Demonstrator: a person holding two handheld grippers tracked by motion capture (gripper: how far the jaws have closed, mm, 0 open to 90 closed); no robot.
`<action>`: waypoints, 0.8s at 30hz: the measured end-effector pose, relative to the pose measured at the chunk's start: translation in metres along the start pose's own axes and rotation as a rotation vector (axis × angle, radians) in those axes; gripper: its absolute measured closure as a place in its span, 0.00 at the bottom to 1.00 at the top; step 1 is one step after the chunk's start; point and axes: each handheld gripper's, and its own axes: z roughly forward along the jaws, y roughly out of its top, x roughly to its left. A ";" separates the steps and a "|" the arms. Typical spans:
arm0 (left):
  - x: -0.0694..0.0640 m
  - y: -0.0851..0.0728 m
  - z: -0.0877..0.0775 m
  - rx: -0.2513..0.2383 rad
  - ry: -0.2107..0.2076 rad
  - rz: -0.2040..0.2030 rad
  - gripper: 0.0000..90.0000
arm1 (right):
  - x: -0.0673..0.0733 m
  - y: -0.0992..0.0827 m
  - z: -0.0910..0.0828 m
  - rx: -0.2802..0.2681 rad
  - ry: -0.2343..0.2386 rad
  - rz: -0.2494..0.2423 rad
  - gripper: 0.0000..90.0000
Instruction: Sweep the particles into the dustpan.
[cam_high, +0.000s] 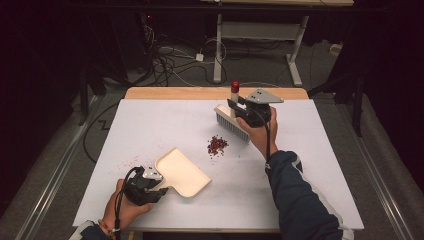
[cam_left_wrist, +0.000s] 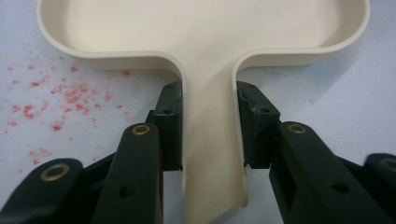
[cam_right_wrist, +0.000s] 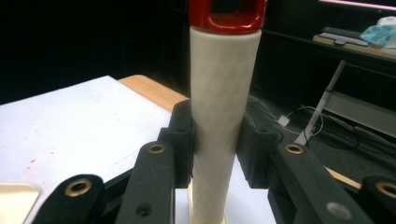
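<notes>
Nearest the person, the left gripper (cam_high: 148, 186) is clenched on the narrow handle of the cream dustpan (cam_high: 181, 171), its pads (cam_left_wrist: 170, 122) pressing the handle from both sides; the pan lies flat on the desk (cam_high: 150, 125) with its open mouth turned toward the pile of small red bits (cam_high: 217, 145), apparently so that it stands ready to receive them. Left of the dustpan a faint red dust (cam_left_wrist: 65, 95) stains the white surface. The pile lies just beyond the dustpan's far right corner, with a bare strip between the two. Farther than the pile, the right gripper (cam_high: 239, 106) is grasping the pale, red-capped handle of the brush (cam_high: 232, 122), which stands upright in the jaws, so the bristles reach down to the desk on the pile's far side; from there a pull toward the dustpan would drive the bits into it. The desk lies bare all round the pile, and its far wooden edge (cam_high: 190, 93) runs well behind the brush, leaving room for the stroke.
</notes>
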 end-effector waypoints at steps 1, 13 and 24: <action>0.000 0.000 0.000 0.000 0.001 0.004 0.71 | 0.000 0.000 0.000 0.000 0.000 0.000 0.78; 0.000 0.003 0.001 -0.002 0.002 0.004 0.71 | 0.024 -0.008 0.005 0.003 0.063 -0.008 0.78; -0.001 0.006 0.002 0.007 0.000 0.001 0.71 | 0.040 -0.014 -0.002 0.013 0.139 -0.027 0.76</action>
